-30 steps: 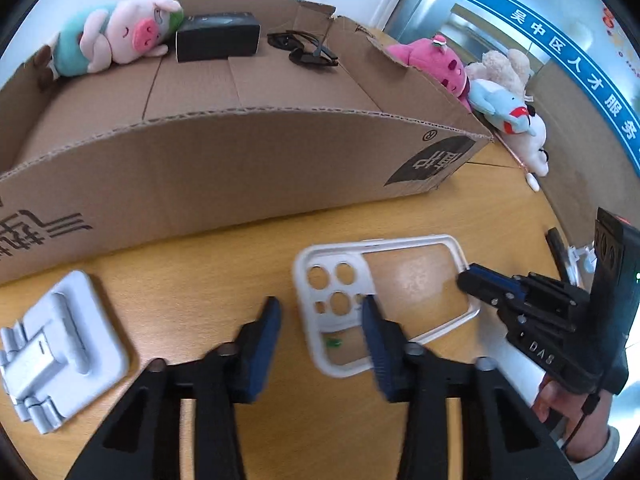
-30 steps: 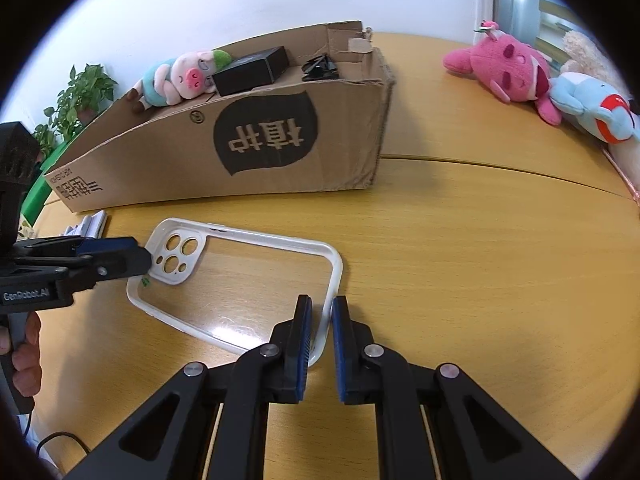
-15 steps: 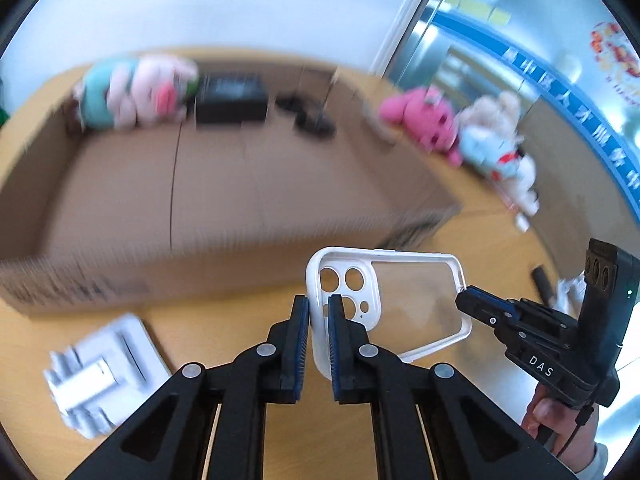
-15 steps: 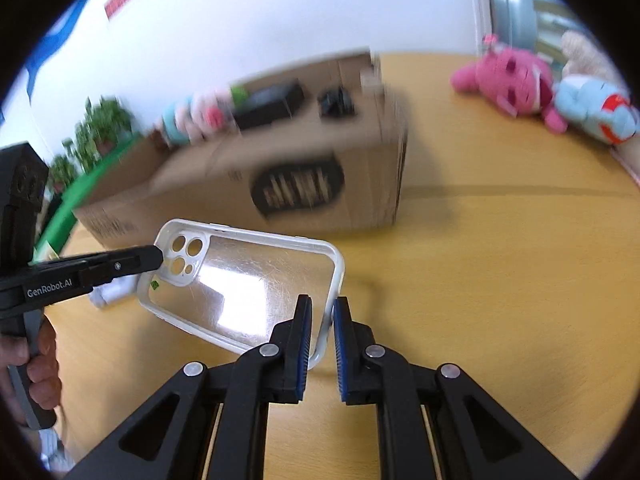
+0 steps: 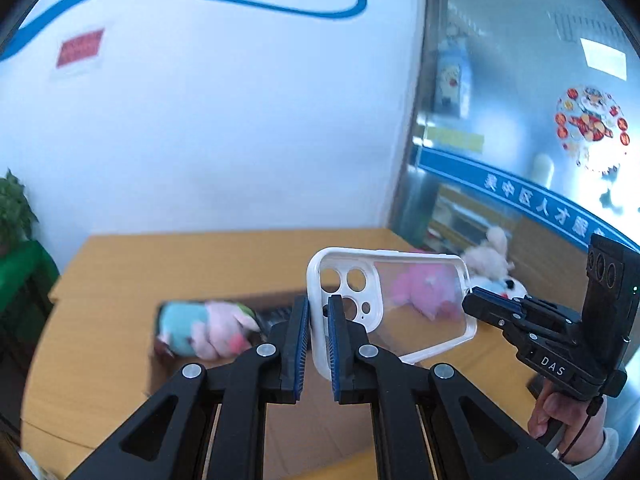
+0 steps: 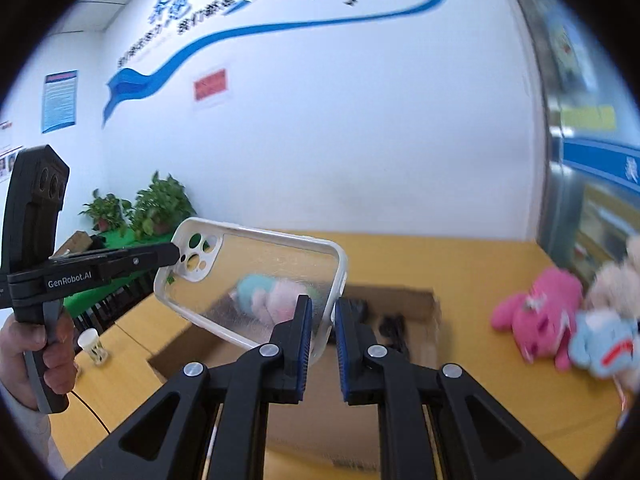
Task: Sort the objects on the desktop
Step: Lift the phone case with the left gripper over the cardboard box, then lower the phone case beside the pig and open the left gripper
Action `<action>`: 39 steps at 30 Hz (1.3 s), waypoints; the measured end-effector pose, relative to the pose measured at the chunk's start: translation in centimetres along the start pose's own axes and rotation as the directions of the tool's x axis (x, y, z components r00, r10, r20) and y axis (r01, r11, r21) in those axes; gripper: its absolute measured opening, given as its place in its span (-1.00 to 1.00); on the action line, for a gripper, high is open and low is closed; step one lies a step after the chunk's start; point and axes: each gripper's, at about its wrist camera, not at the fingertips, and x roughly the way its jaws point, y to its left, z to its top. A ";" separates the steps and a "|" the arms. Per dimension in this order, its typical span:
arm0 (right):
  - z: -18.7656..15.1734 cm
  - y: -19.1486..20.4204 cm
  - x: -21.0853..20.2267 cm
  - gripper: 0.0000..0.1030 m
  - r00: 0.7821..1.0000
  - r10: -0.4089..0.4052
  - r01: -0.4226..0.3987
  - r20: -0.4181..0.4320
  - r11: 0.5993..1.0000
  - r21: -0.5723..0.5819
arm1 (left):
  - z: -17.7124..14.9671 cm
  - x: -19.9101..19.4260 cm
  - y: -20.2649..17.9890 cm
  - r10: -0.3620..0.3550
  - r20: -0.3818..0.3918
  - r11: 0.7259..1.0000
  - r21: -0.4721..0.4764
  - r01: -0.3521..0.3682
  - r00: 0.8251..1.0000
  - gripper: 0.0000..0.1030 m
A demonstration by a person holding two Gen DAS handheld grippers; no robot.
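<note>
A clear phone case [image 5: 416, 308] with a white rim hangs in the air above the open cardboard box [image 6: 400, 360]. My left gripper [image 5: 319, 312] is shut on its rim at the camera-hole end. My right gripper [image 6: 322, 316] is shut on the rim at the opposite end [image 6: 336, 280]. In the right wrist view the left gripper [image 6: 176, 254] shows at the far left, held by a hand [image 6: 24, 344]. In the left wrist view the right gripper [image 5: 472, 300] shows at the right. A pig plush [image 5: 200, 328] lies in the box below the case.
Pink and blue plush toys [image 6: 560, 320] lie on the wooden table [image 6: 500, 272] right of the box. A small white holder [image 6: 93, 346] stands on the table at the left. Potted plants [image 6: 144, 208] sit beyond the table's far left corner. A dark object [image 6: 394, 326] lies in the box.
Both grippers rose and tilted up, lifting the phone case off the table to above the box. The left gripper closed on the case's rim at the camera-hole end.
</note>
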 end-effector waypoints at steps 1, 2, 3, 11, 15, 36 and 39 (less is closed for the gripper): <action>1.5 0.8 0.8 -0.76 1.000 0.022 -0.021 0.015 1.000 -0.016 | 1.0 -0.5 0.9 0.021 0.018 1.000 -0.001 -0.021 1.000 -0.88; 2.4 1.2 1.4 -0.76 0.999 0.041 -0.040 0.020 0.999 -0.024 | 1.8 -0.8 1.6 0.038 0.026 0.999 0.003 -0.038 0.999 -0.88; 3.6 1.8 2.3 -0.76 0.997 0.068 -0.067 0.024 0.997 -0.032 | 2.5 -0.9 2.4 0.053 0.034 0.999 0.005 -0.054 0.998 -0.88; 5.8 4.8 11.7 -0.76 0.977 0.192 -0.192 -0.090 0.981 0.007 | 3.9 3.7 10.3 0.138 -0.084 0.990 -0.019 -0.140 0.987 -0.88; 4.1 4.4 17.1 -0.76 0.956 0.231 -0.220 -0.179 0.972 0.079 | 0.9 9.0 14.3 0.135 -0.225 0.986 -0.064 -0.153 0.965 -0.88; -11.1 2.3 34.4 -0.76 0.657 0.316 -0.150 -0.684 0.944 0.293 | -11.9 24.7 20.5 0.154 -0.681 0.972 -0.025 -0.232 0.716 -0.88; -10.8 2.4 34.7 -0.74 0.650 0.315 -0.147 -0.692 0.945 0.292 | -12.7 25.9 20.8 0.198 -0.719 0.963 0.016 -0.269 0.666 -0.88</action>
